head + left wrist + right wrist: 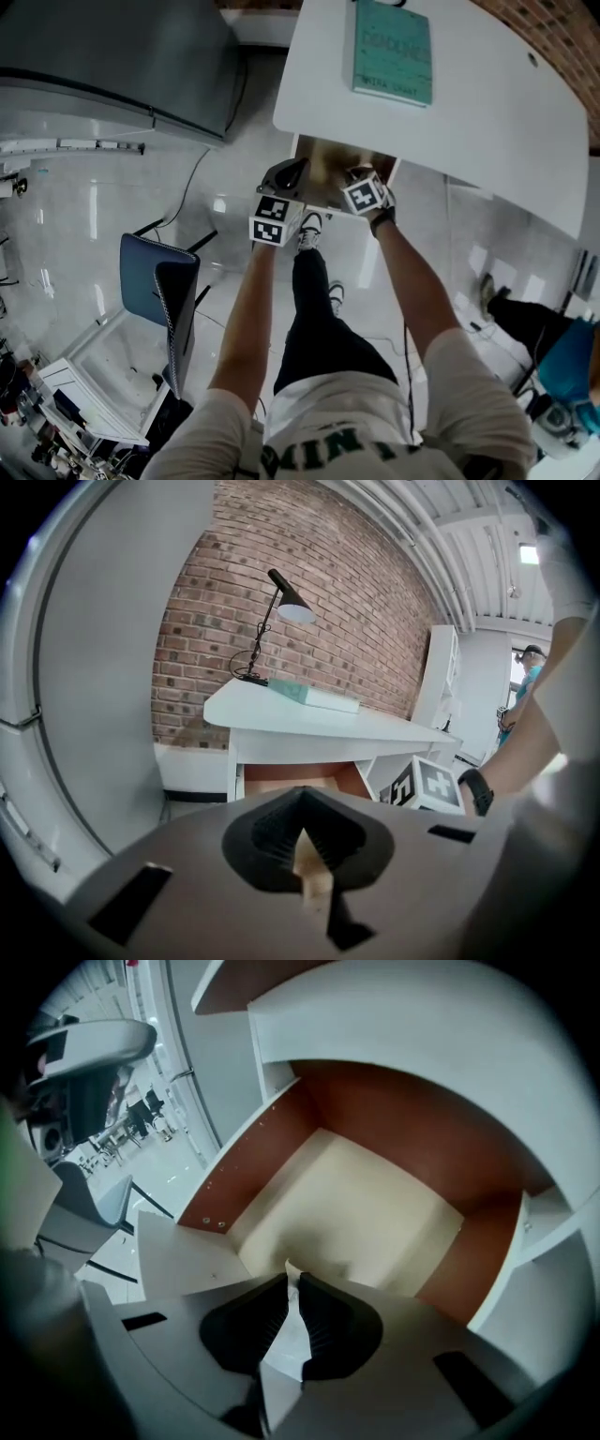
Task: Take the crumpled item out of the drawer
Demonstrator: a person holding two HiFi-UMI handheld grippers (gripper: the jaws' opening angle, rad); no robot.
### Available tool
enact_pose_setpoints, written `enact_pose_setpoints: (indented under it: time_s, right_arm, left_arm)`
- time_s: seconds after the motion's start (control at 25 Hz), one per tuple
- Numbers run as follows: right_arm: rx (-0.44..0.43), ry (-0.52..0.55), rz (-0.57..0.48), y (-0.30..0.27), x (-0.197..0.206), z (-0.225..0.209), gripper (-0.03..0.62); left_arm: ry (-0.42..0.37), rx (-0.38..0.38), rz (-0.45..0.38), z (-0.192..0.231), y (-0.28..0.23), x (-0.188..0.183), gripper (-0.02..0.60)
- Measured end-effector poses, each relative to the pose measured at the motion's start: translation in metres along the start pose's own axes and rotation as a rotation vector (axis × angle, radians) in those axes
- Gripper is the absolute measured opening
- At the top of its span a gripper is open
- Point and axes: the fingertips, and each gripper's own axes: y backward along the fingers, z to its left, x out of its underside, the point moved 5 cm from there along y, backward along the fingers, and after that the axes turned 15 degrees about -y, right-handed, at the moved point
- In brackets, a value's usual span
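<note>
My right gripper [289,1277] is down inside the open drawer [375,1213], which has brown sides and a pale floor. Its fingers are pinched tight on the crumpled white paper [284,1340]. The paper runs long and thin along the fingers, and its tip pokes out in front. My left gripper [302,808] is outside the drawer, fingers closed, and I see nothing in them. The right one has the paper, so I think it must lift up and back toward me.

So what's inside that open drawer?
The drawer shows only its cream floor and the white crumpled item, pinched in the right gripper. The gripper covers the drawer's near end.
</note>
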Motion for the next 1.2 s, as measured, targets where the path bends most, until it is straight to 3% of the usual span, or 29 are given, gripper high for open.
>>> enact_pose_setpoints:
  time_s: [0.52, 0.96, 1.2]
  right_arm:
    - [-0.078, -0.095, -0.207, 0.130, 0.009, 0.019, 0.020]
    - [-0.075, -0.229, -0.500, 0.268, 0.037, -0.002, 0.018]
    - [-0.004, -0.272, -0.710, 0.367, 0.067, -0.013, 0.018]
  left_arm:
    - [-0.047, 0.021, 0.045, -0.053, 0.055, -0.060, -0.002]
    - [-0.064, -0.049, 0.004, -0.108, 0.117, -0.111, -0.003]
    - [-0.129, -0.127, -0.052, -0.143, 0.169, -0.157, -0.003]
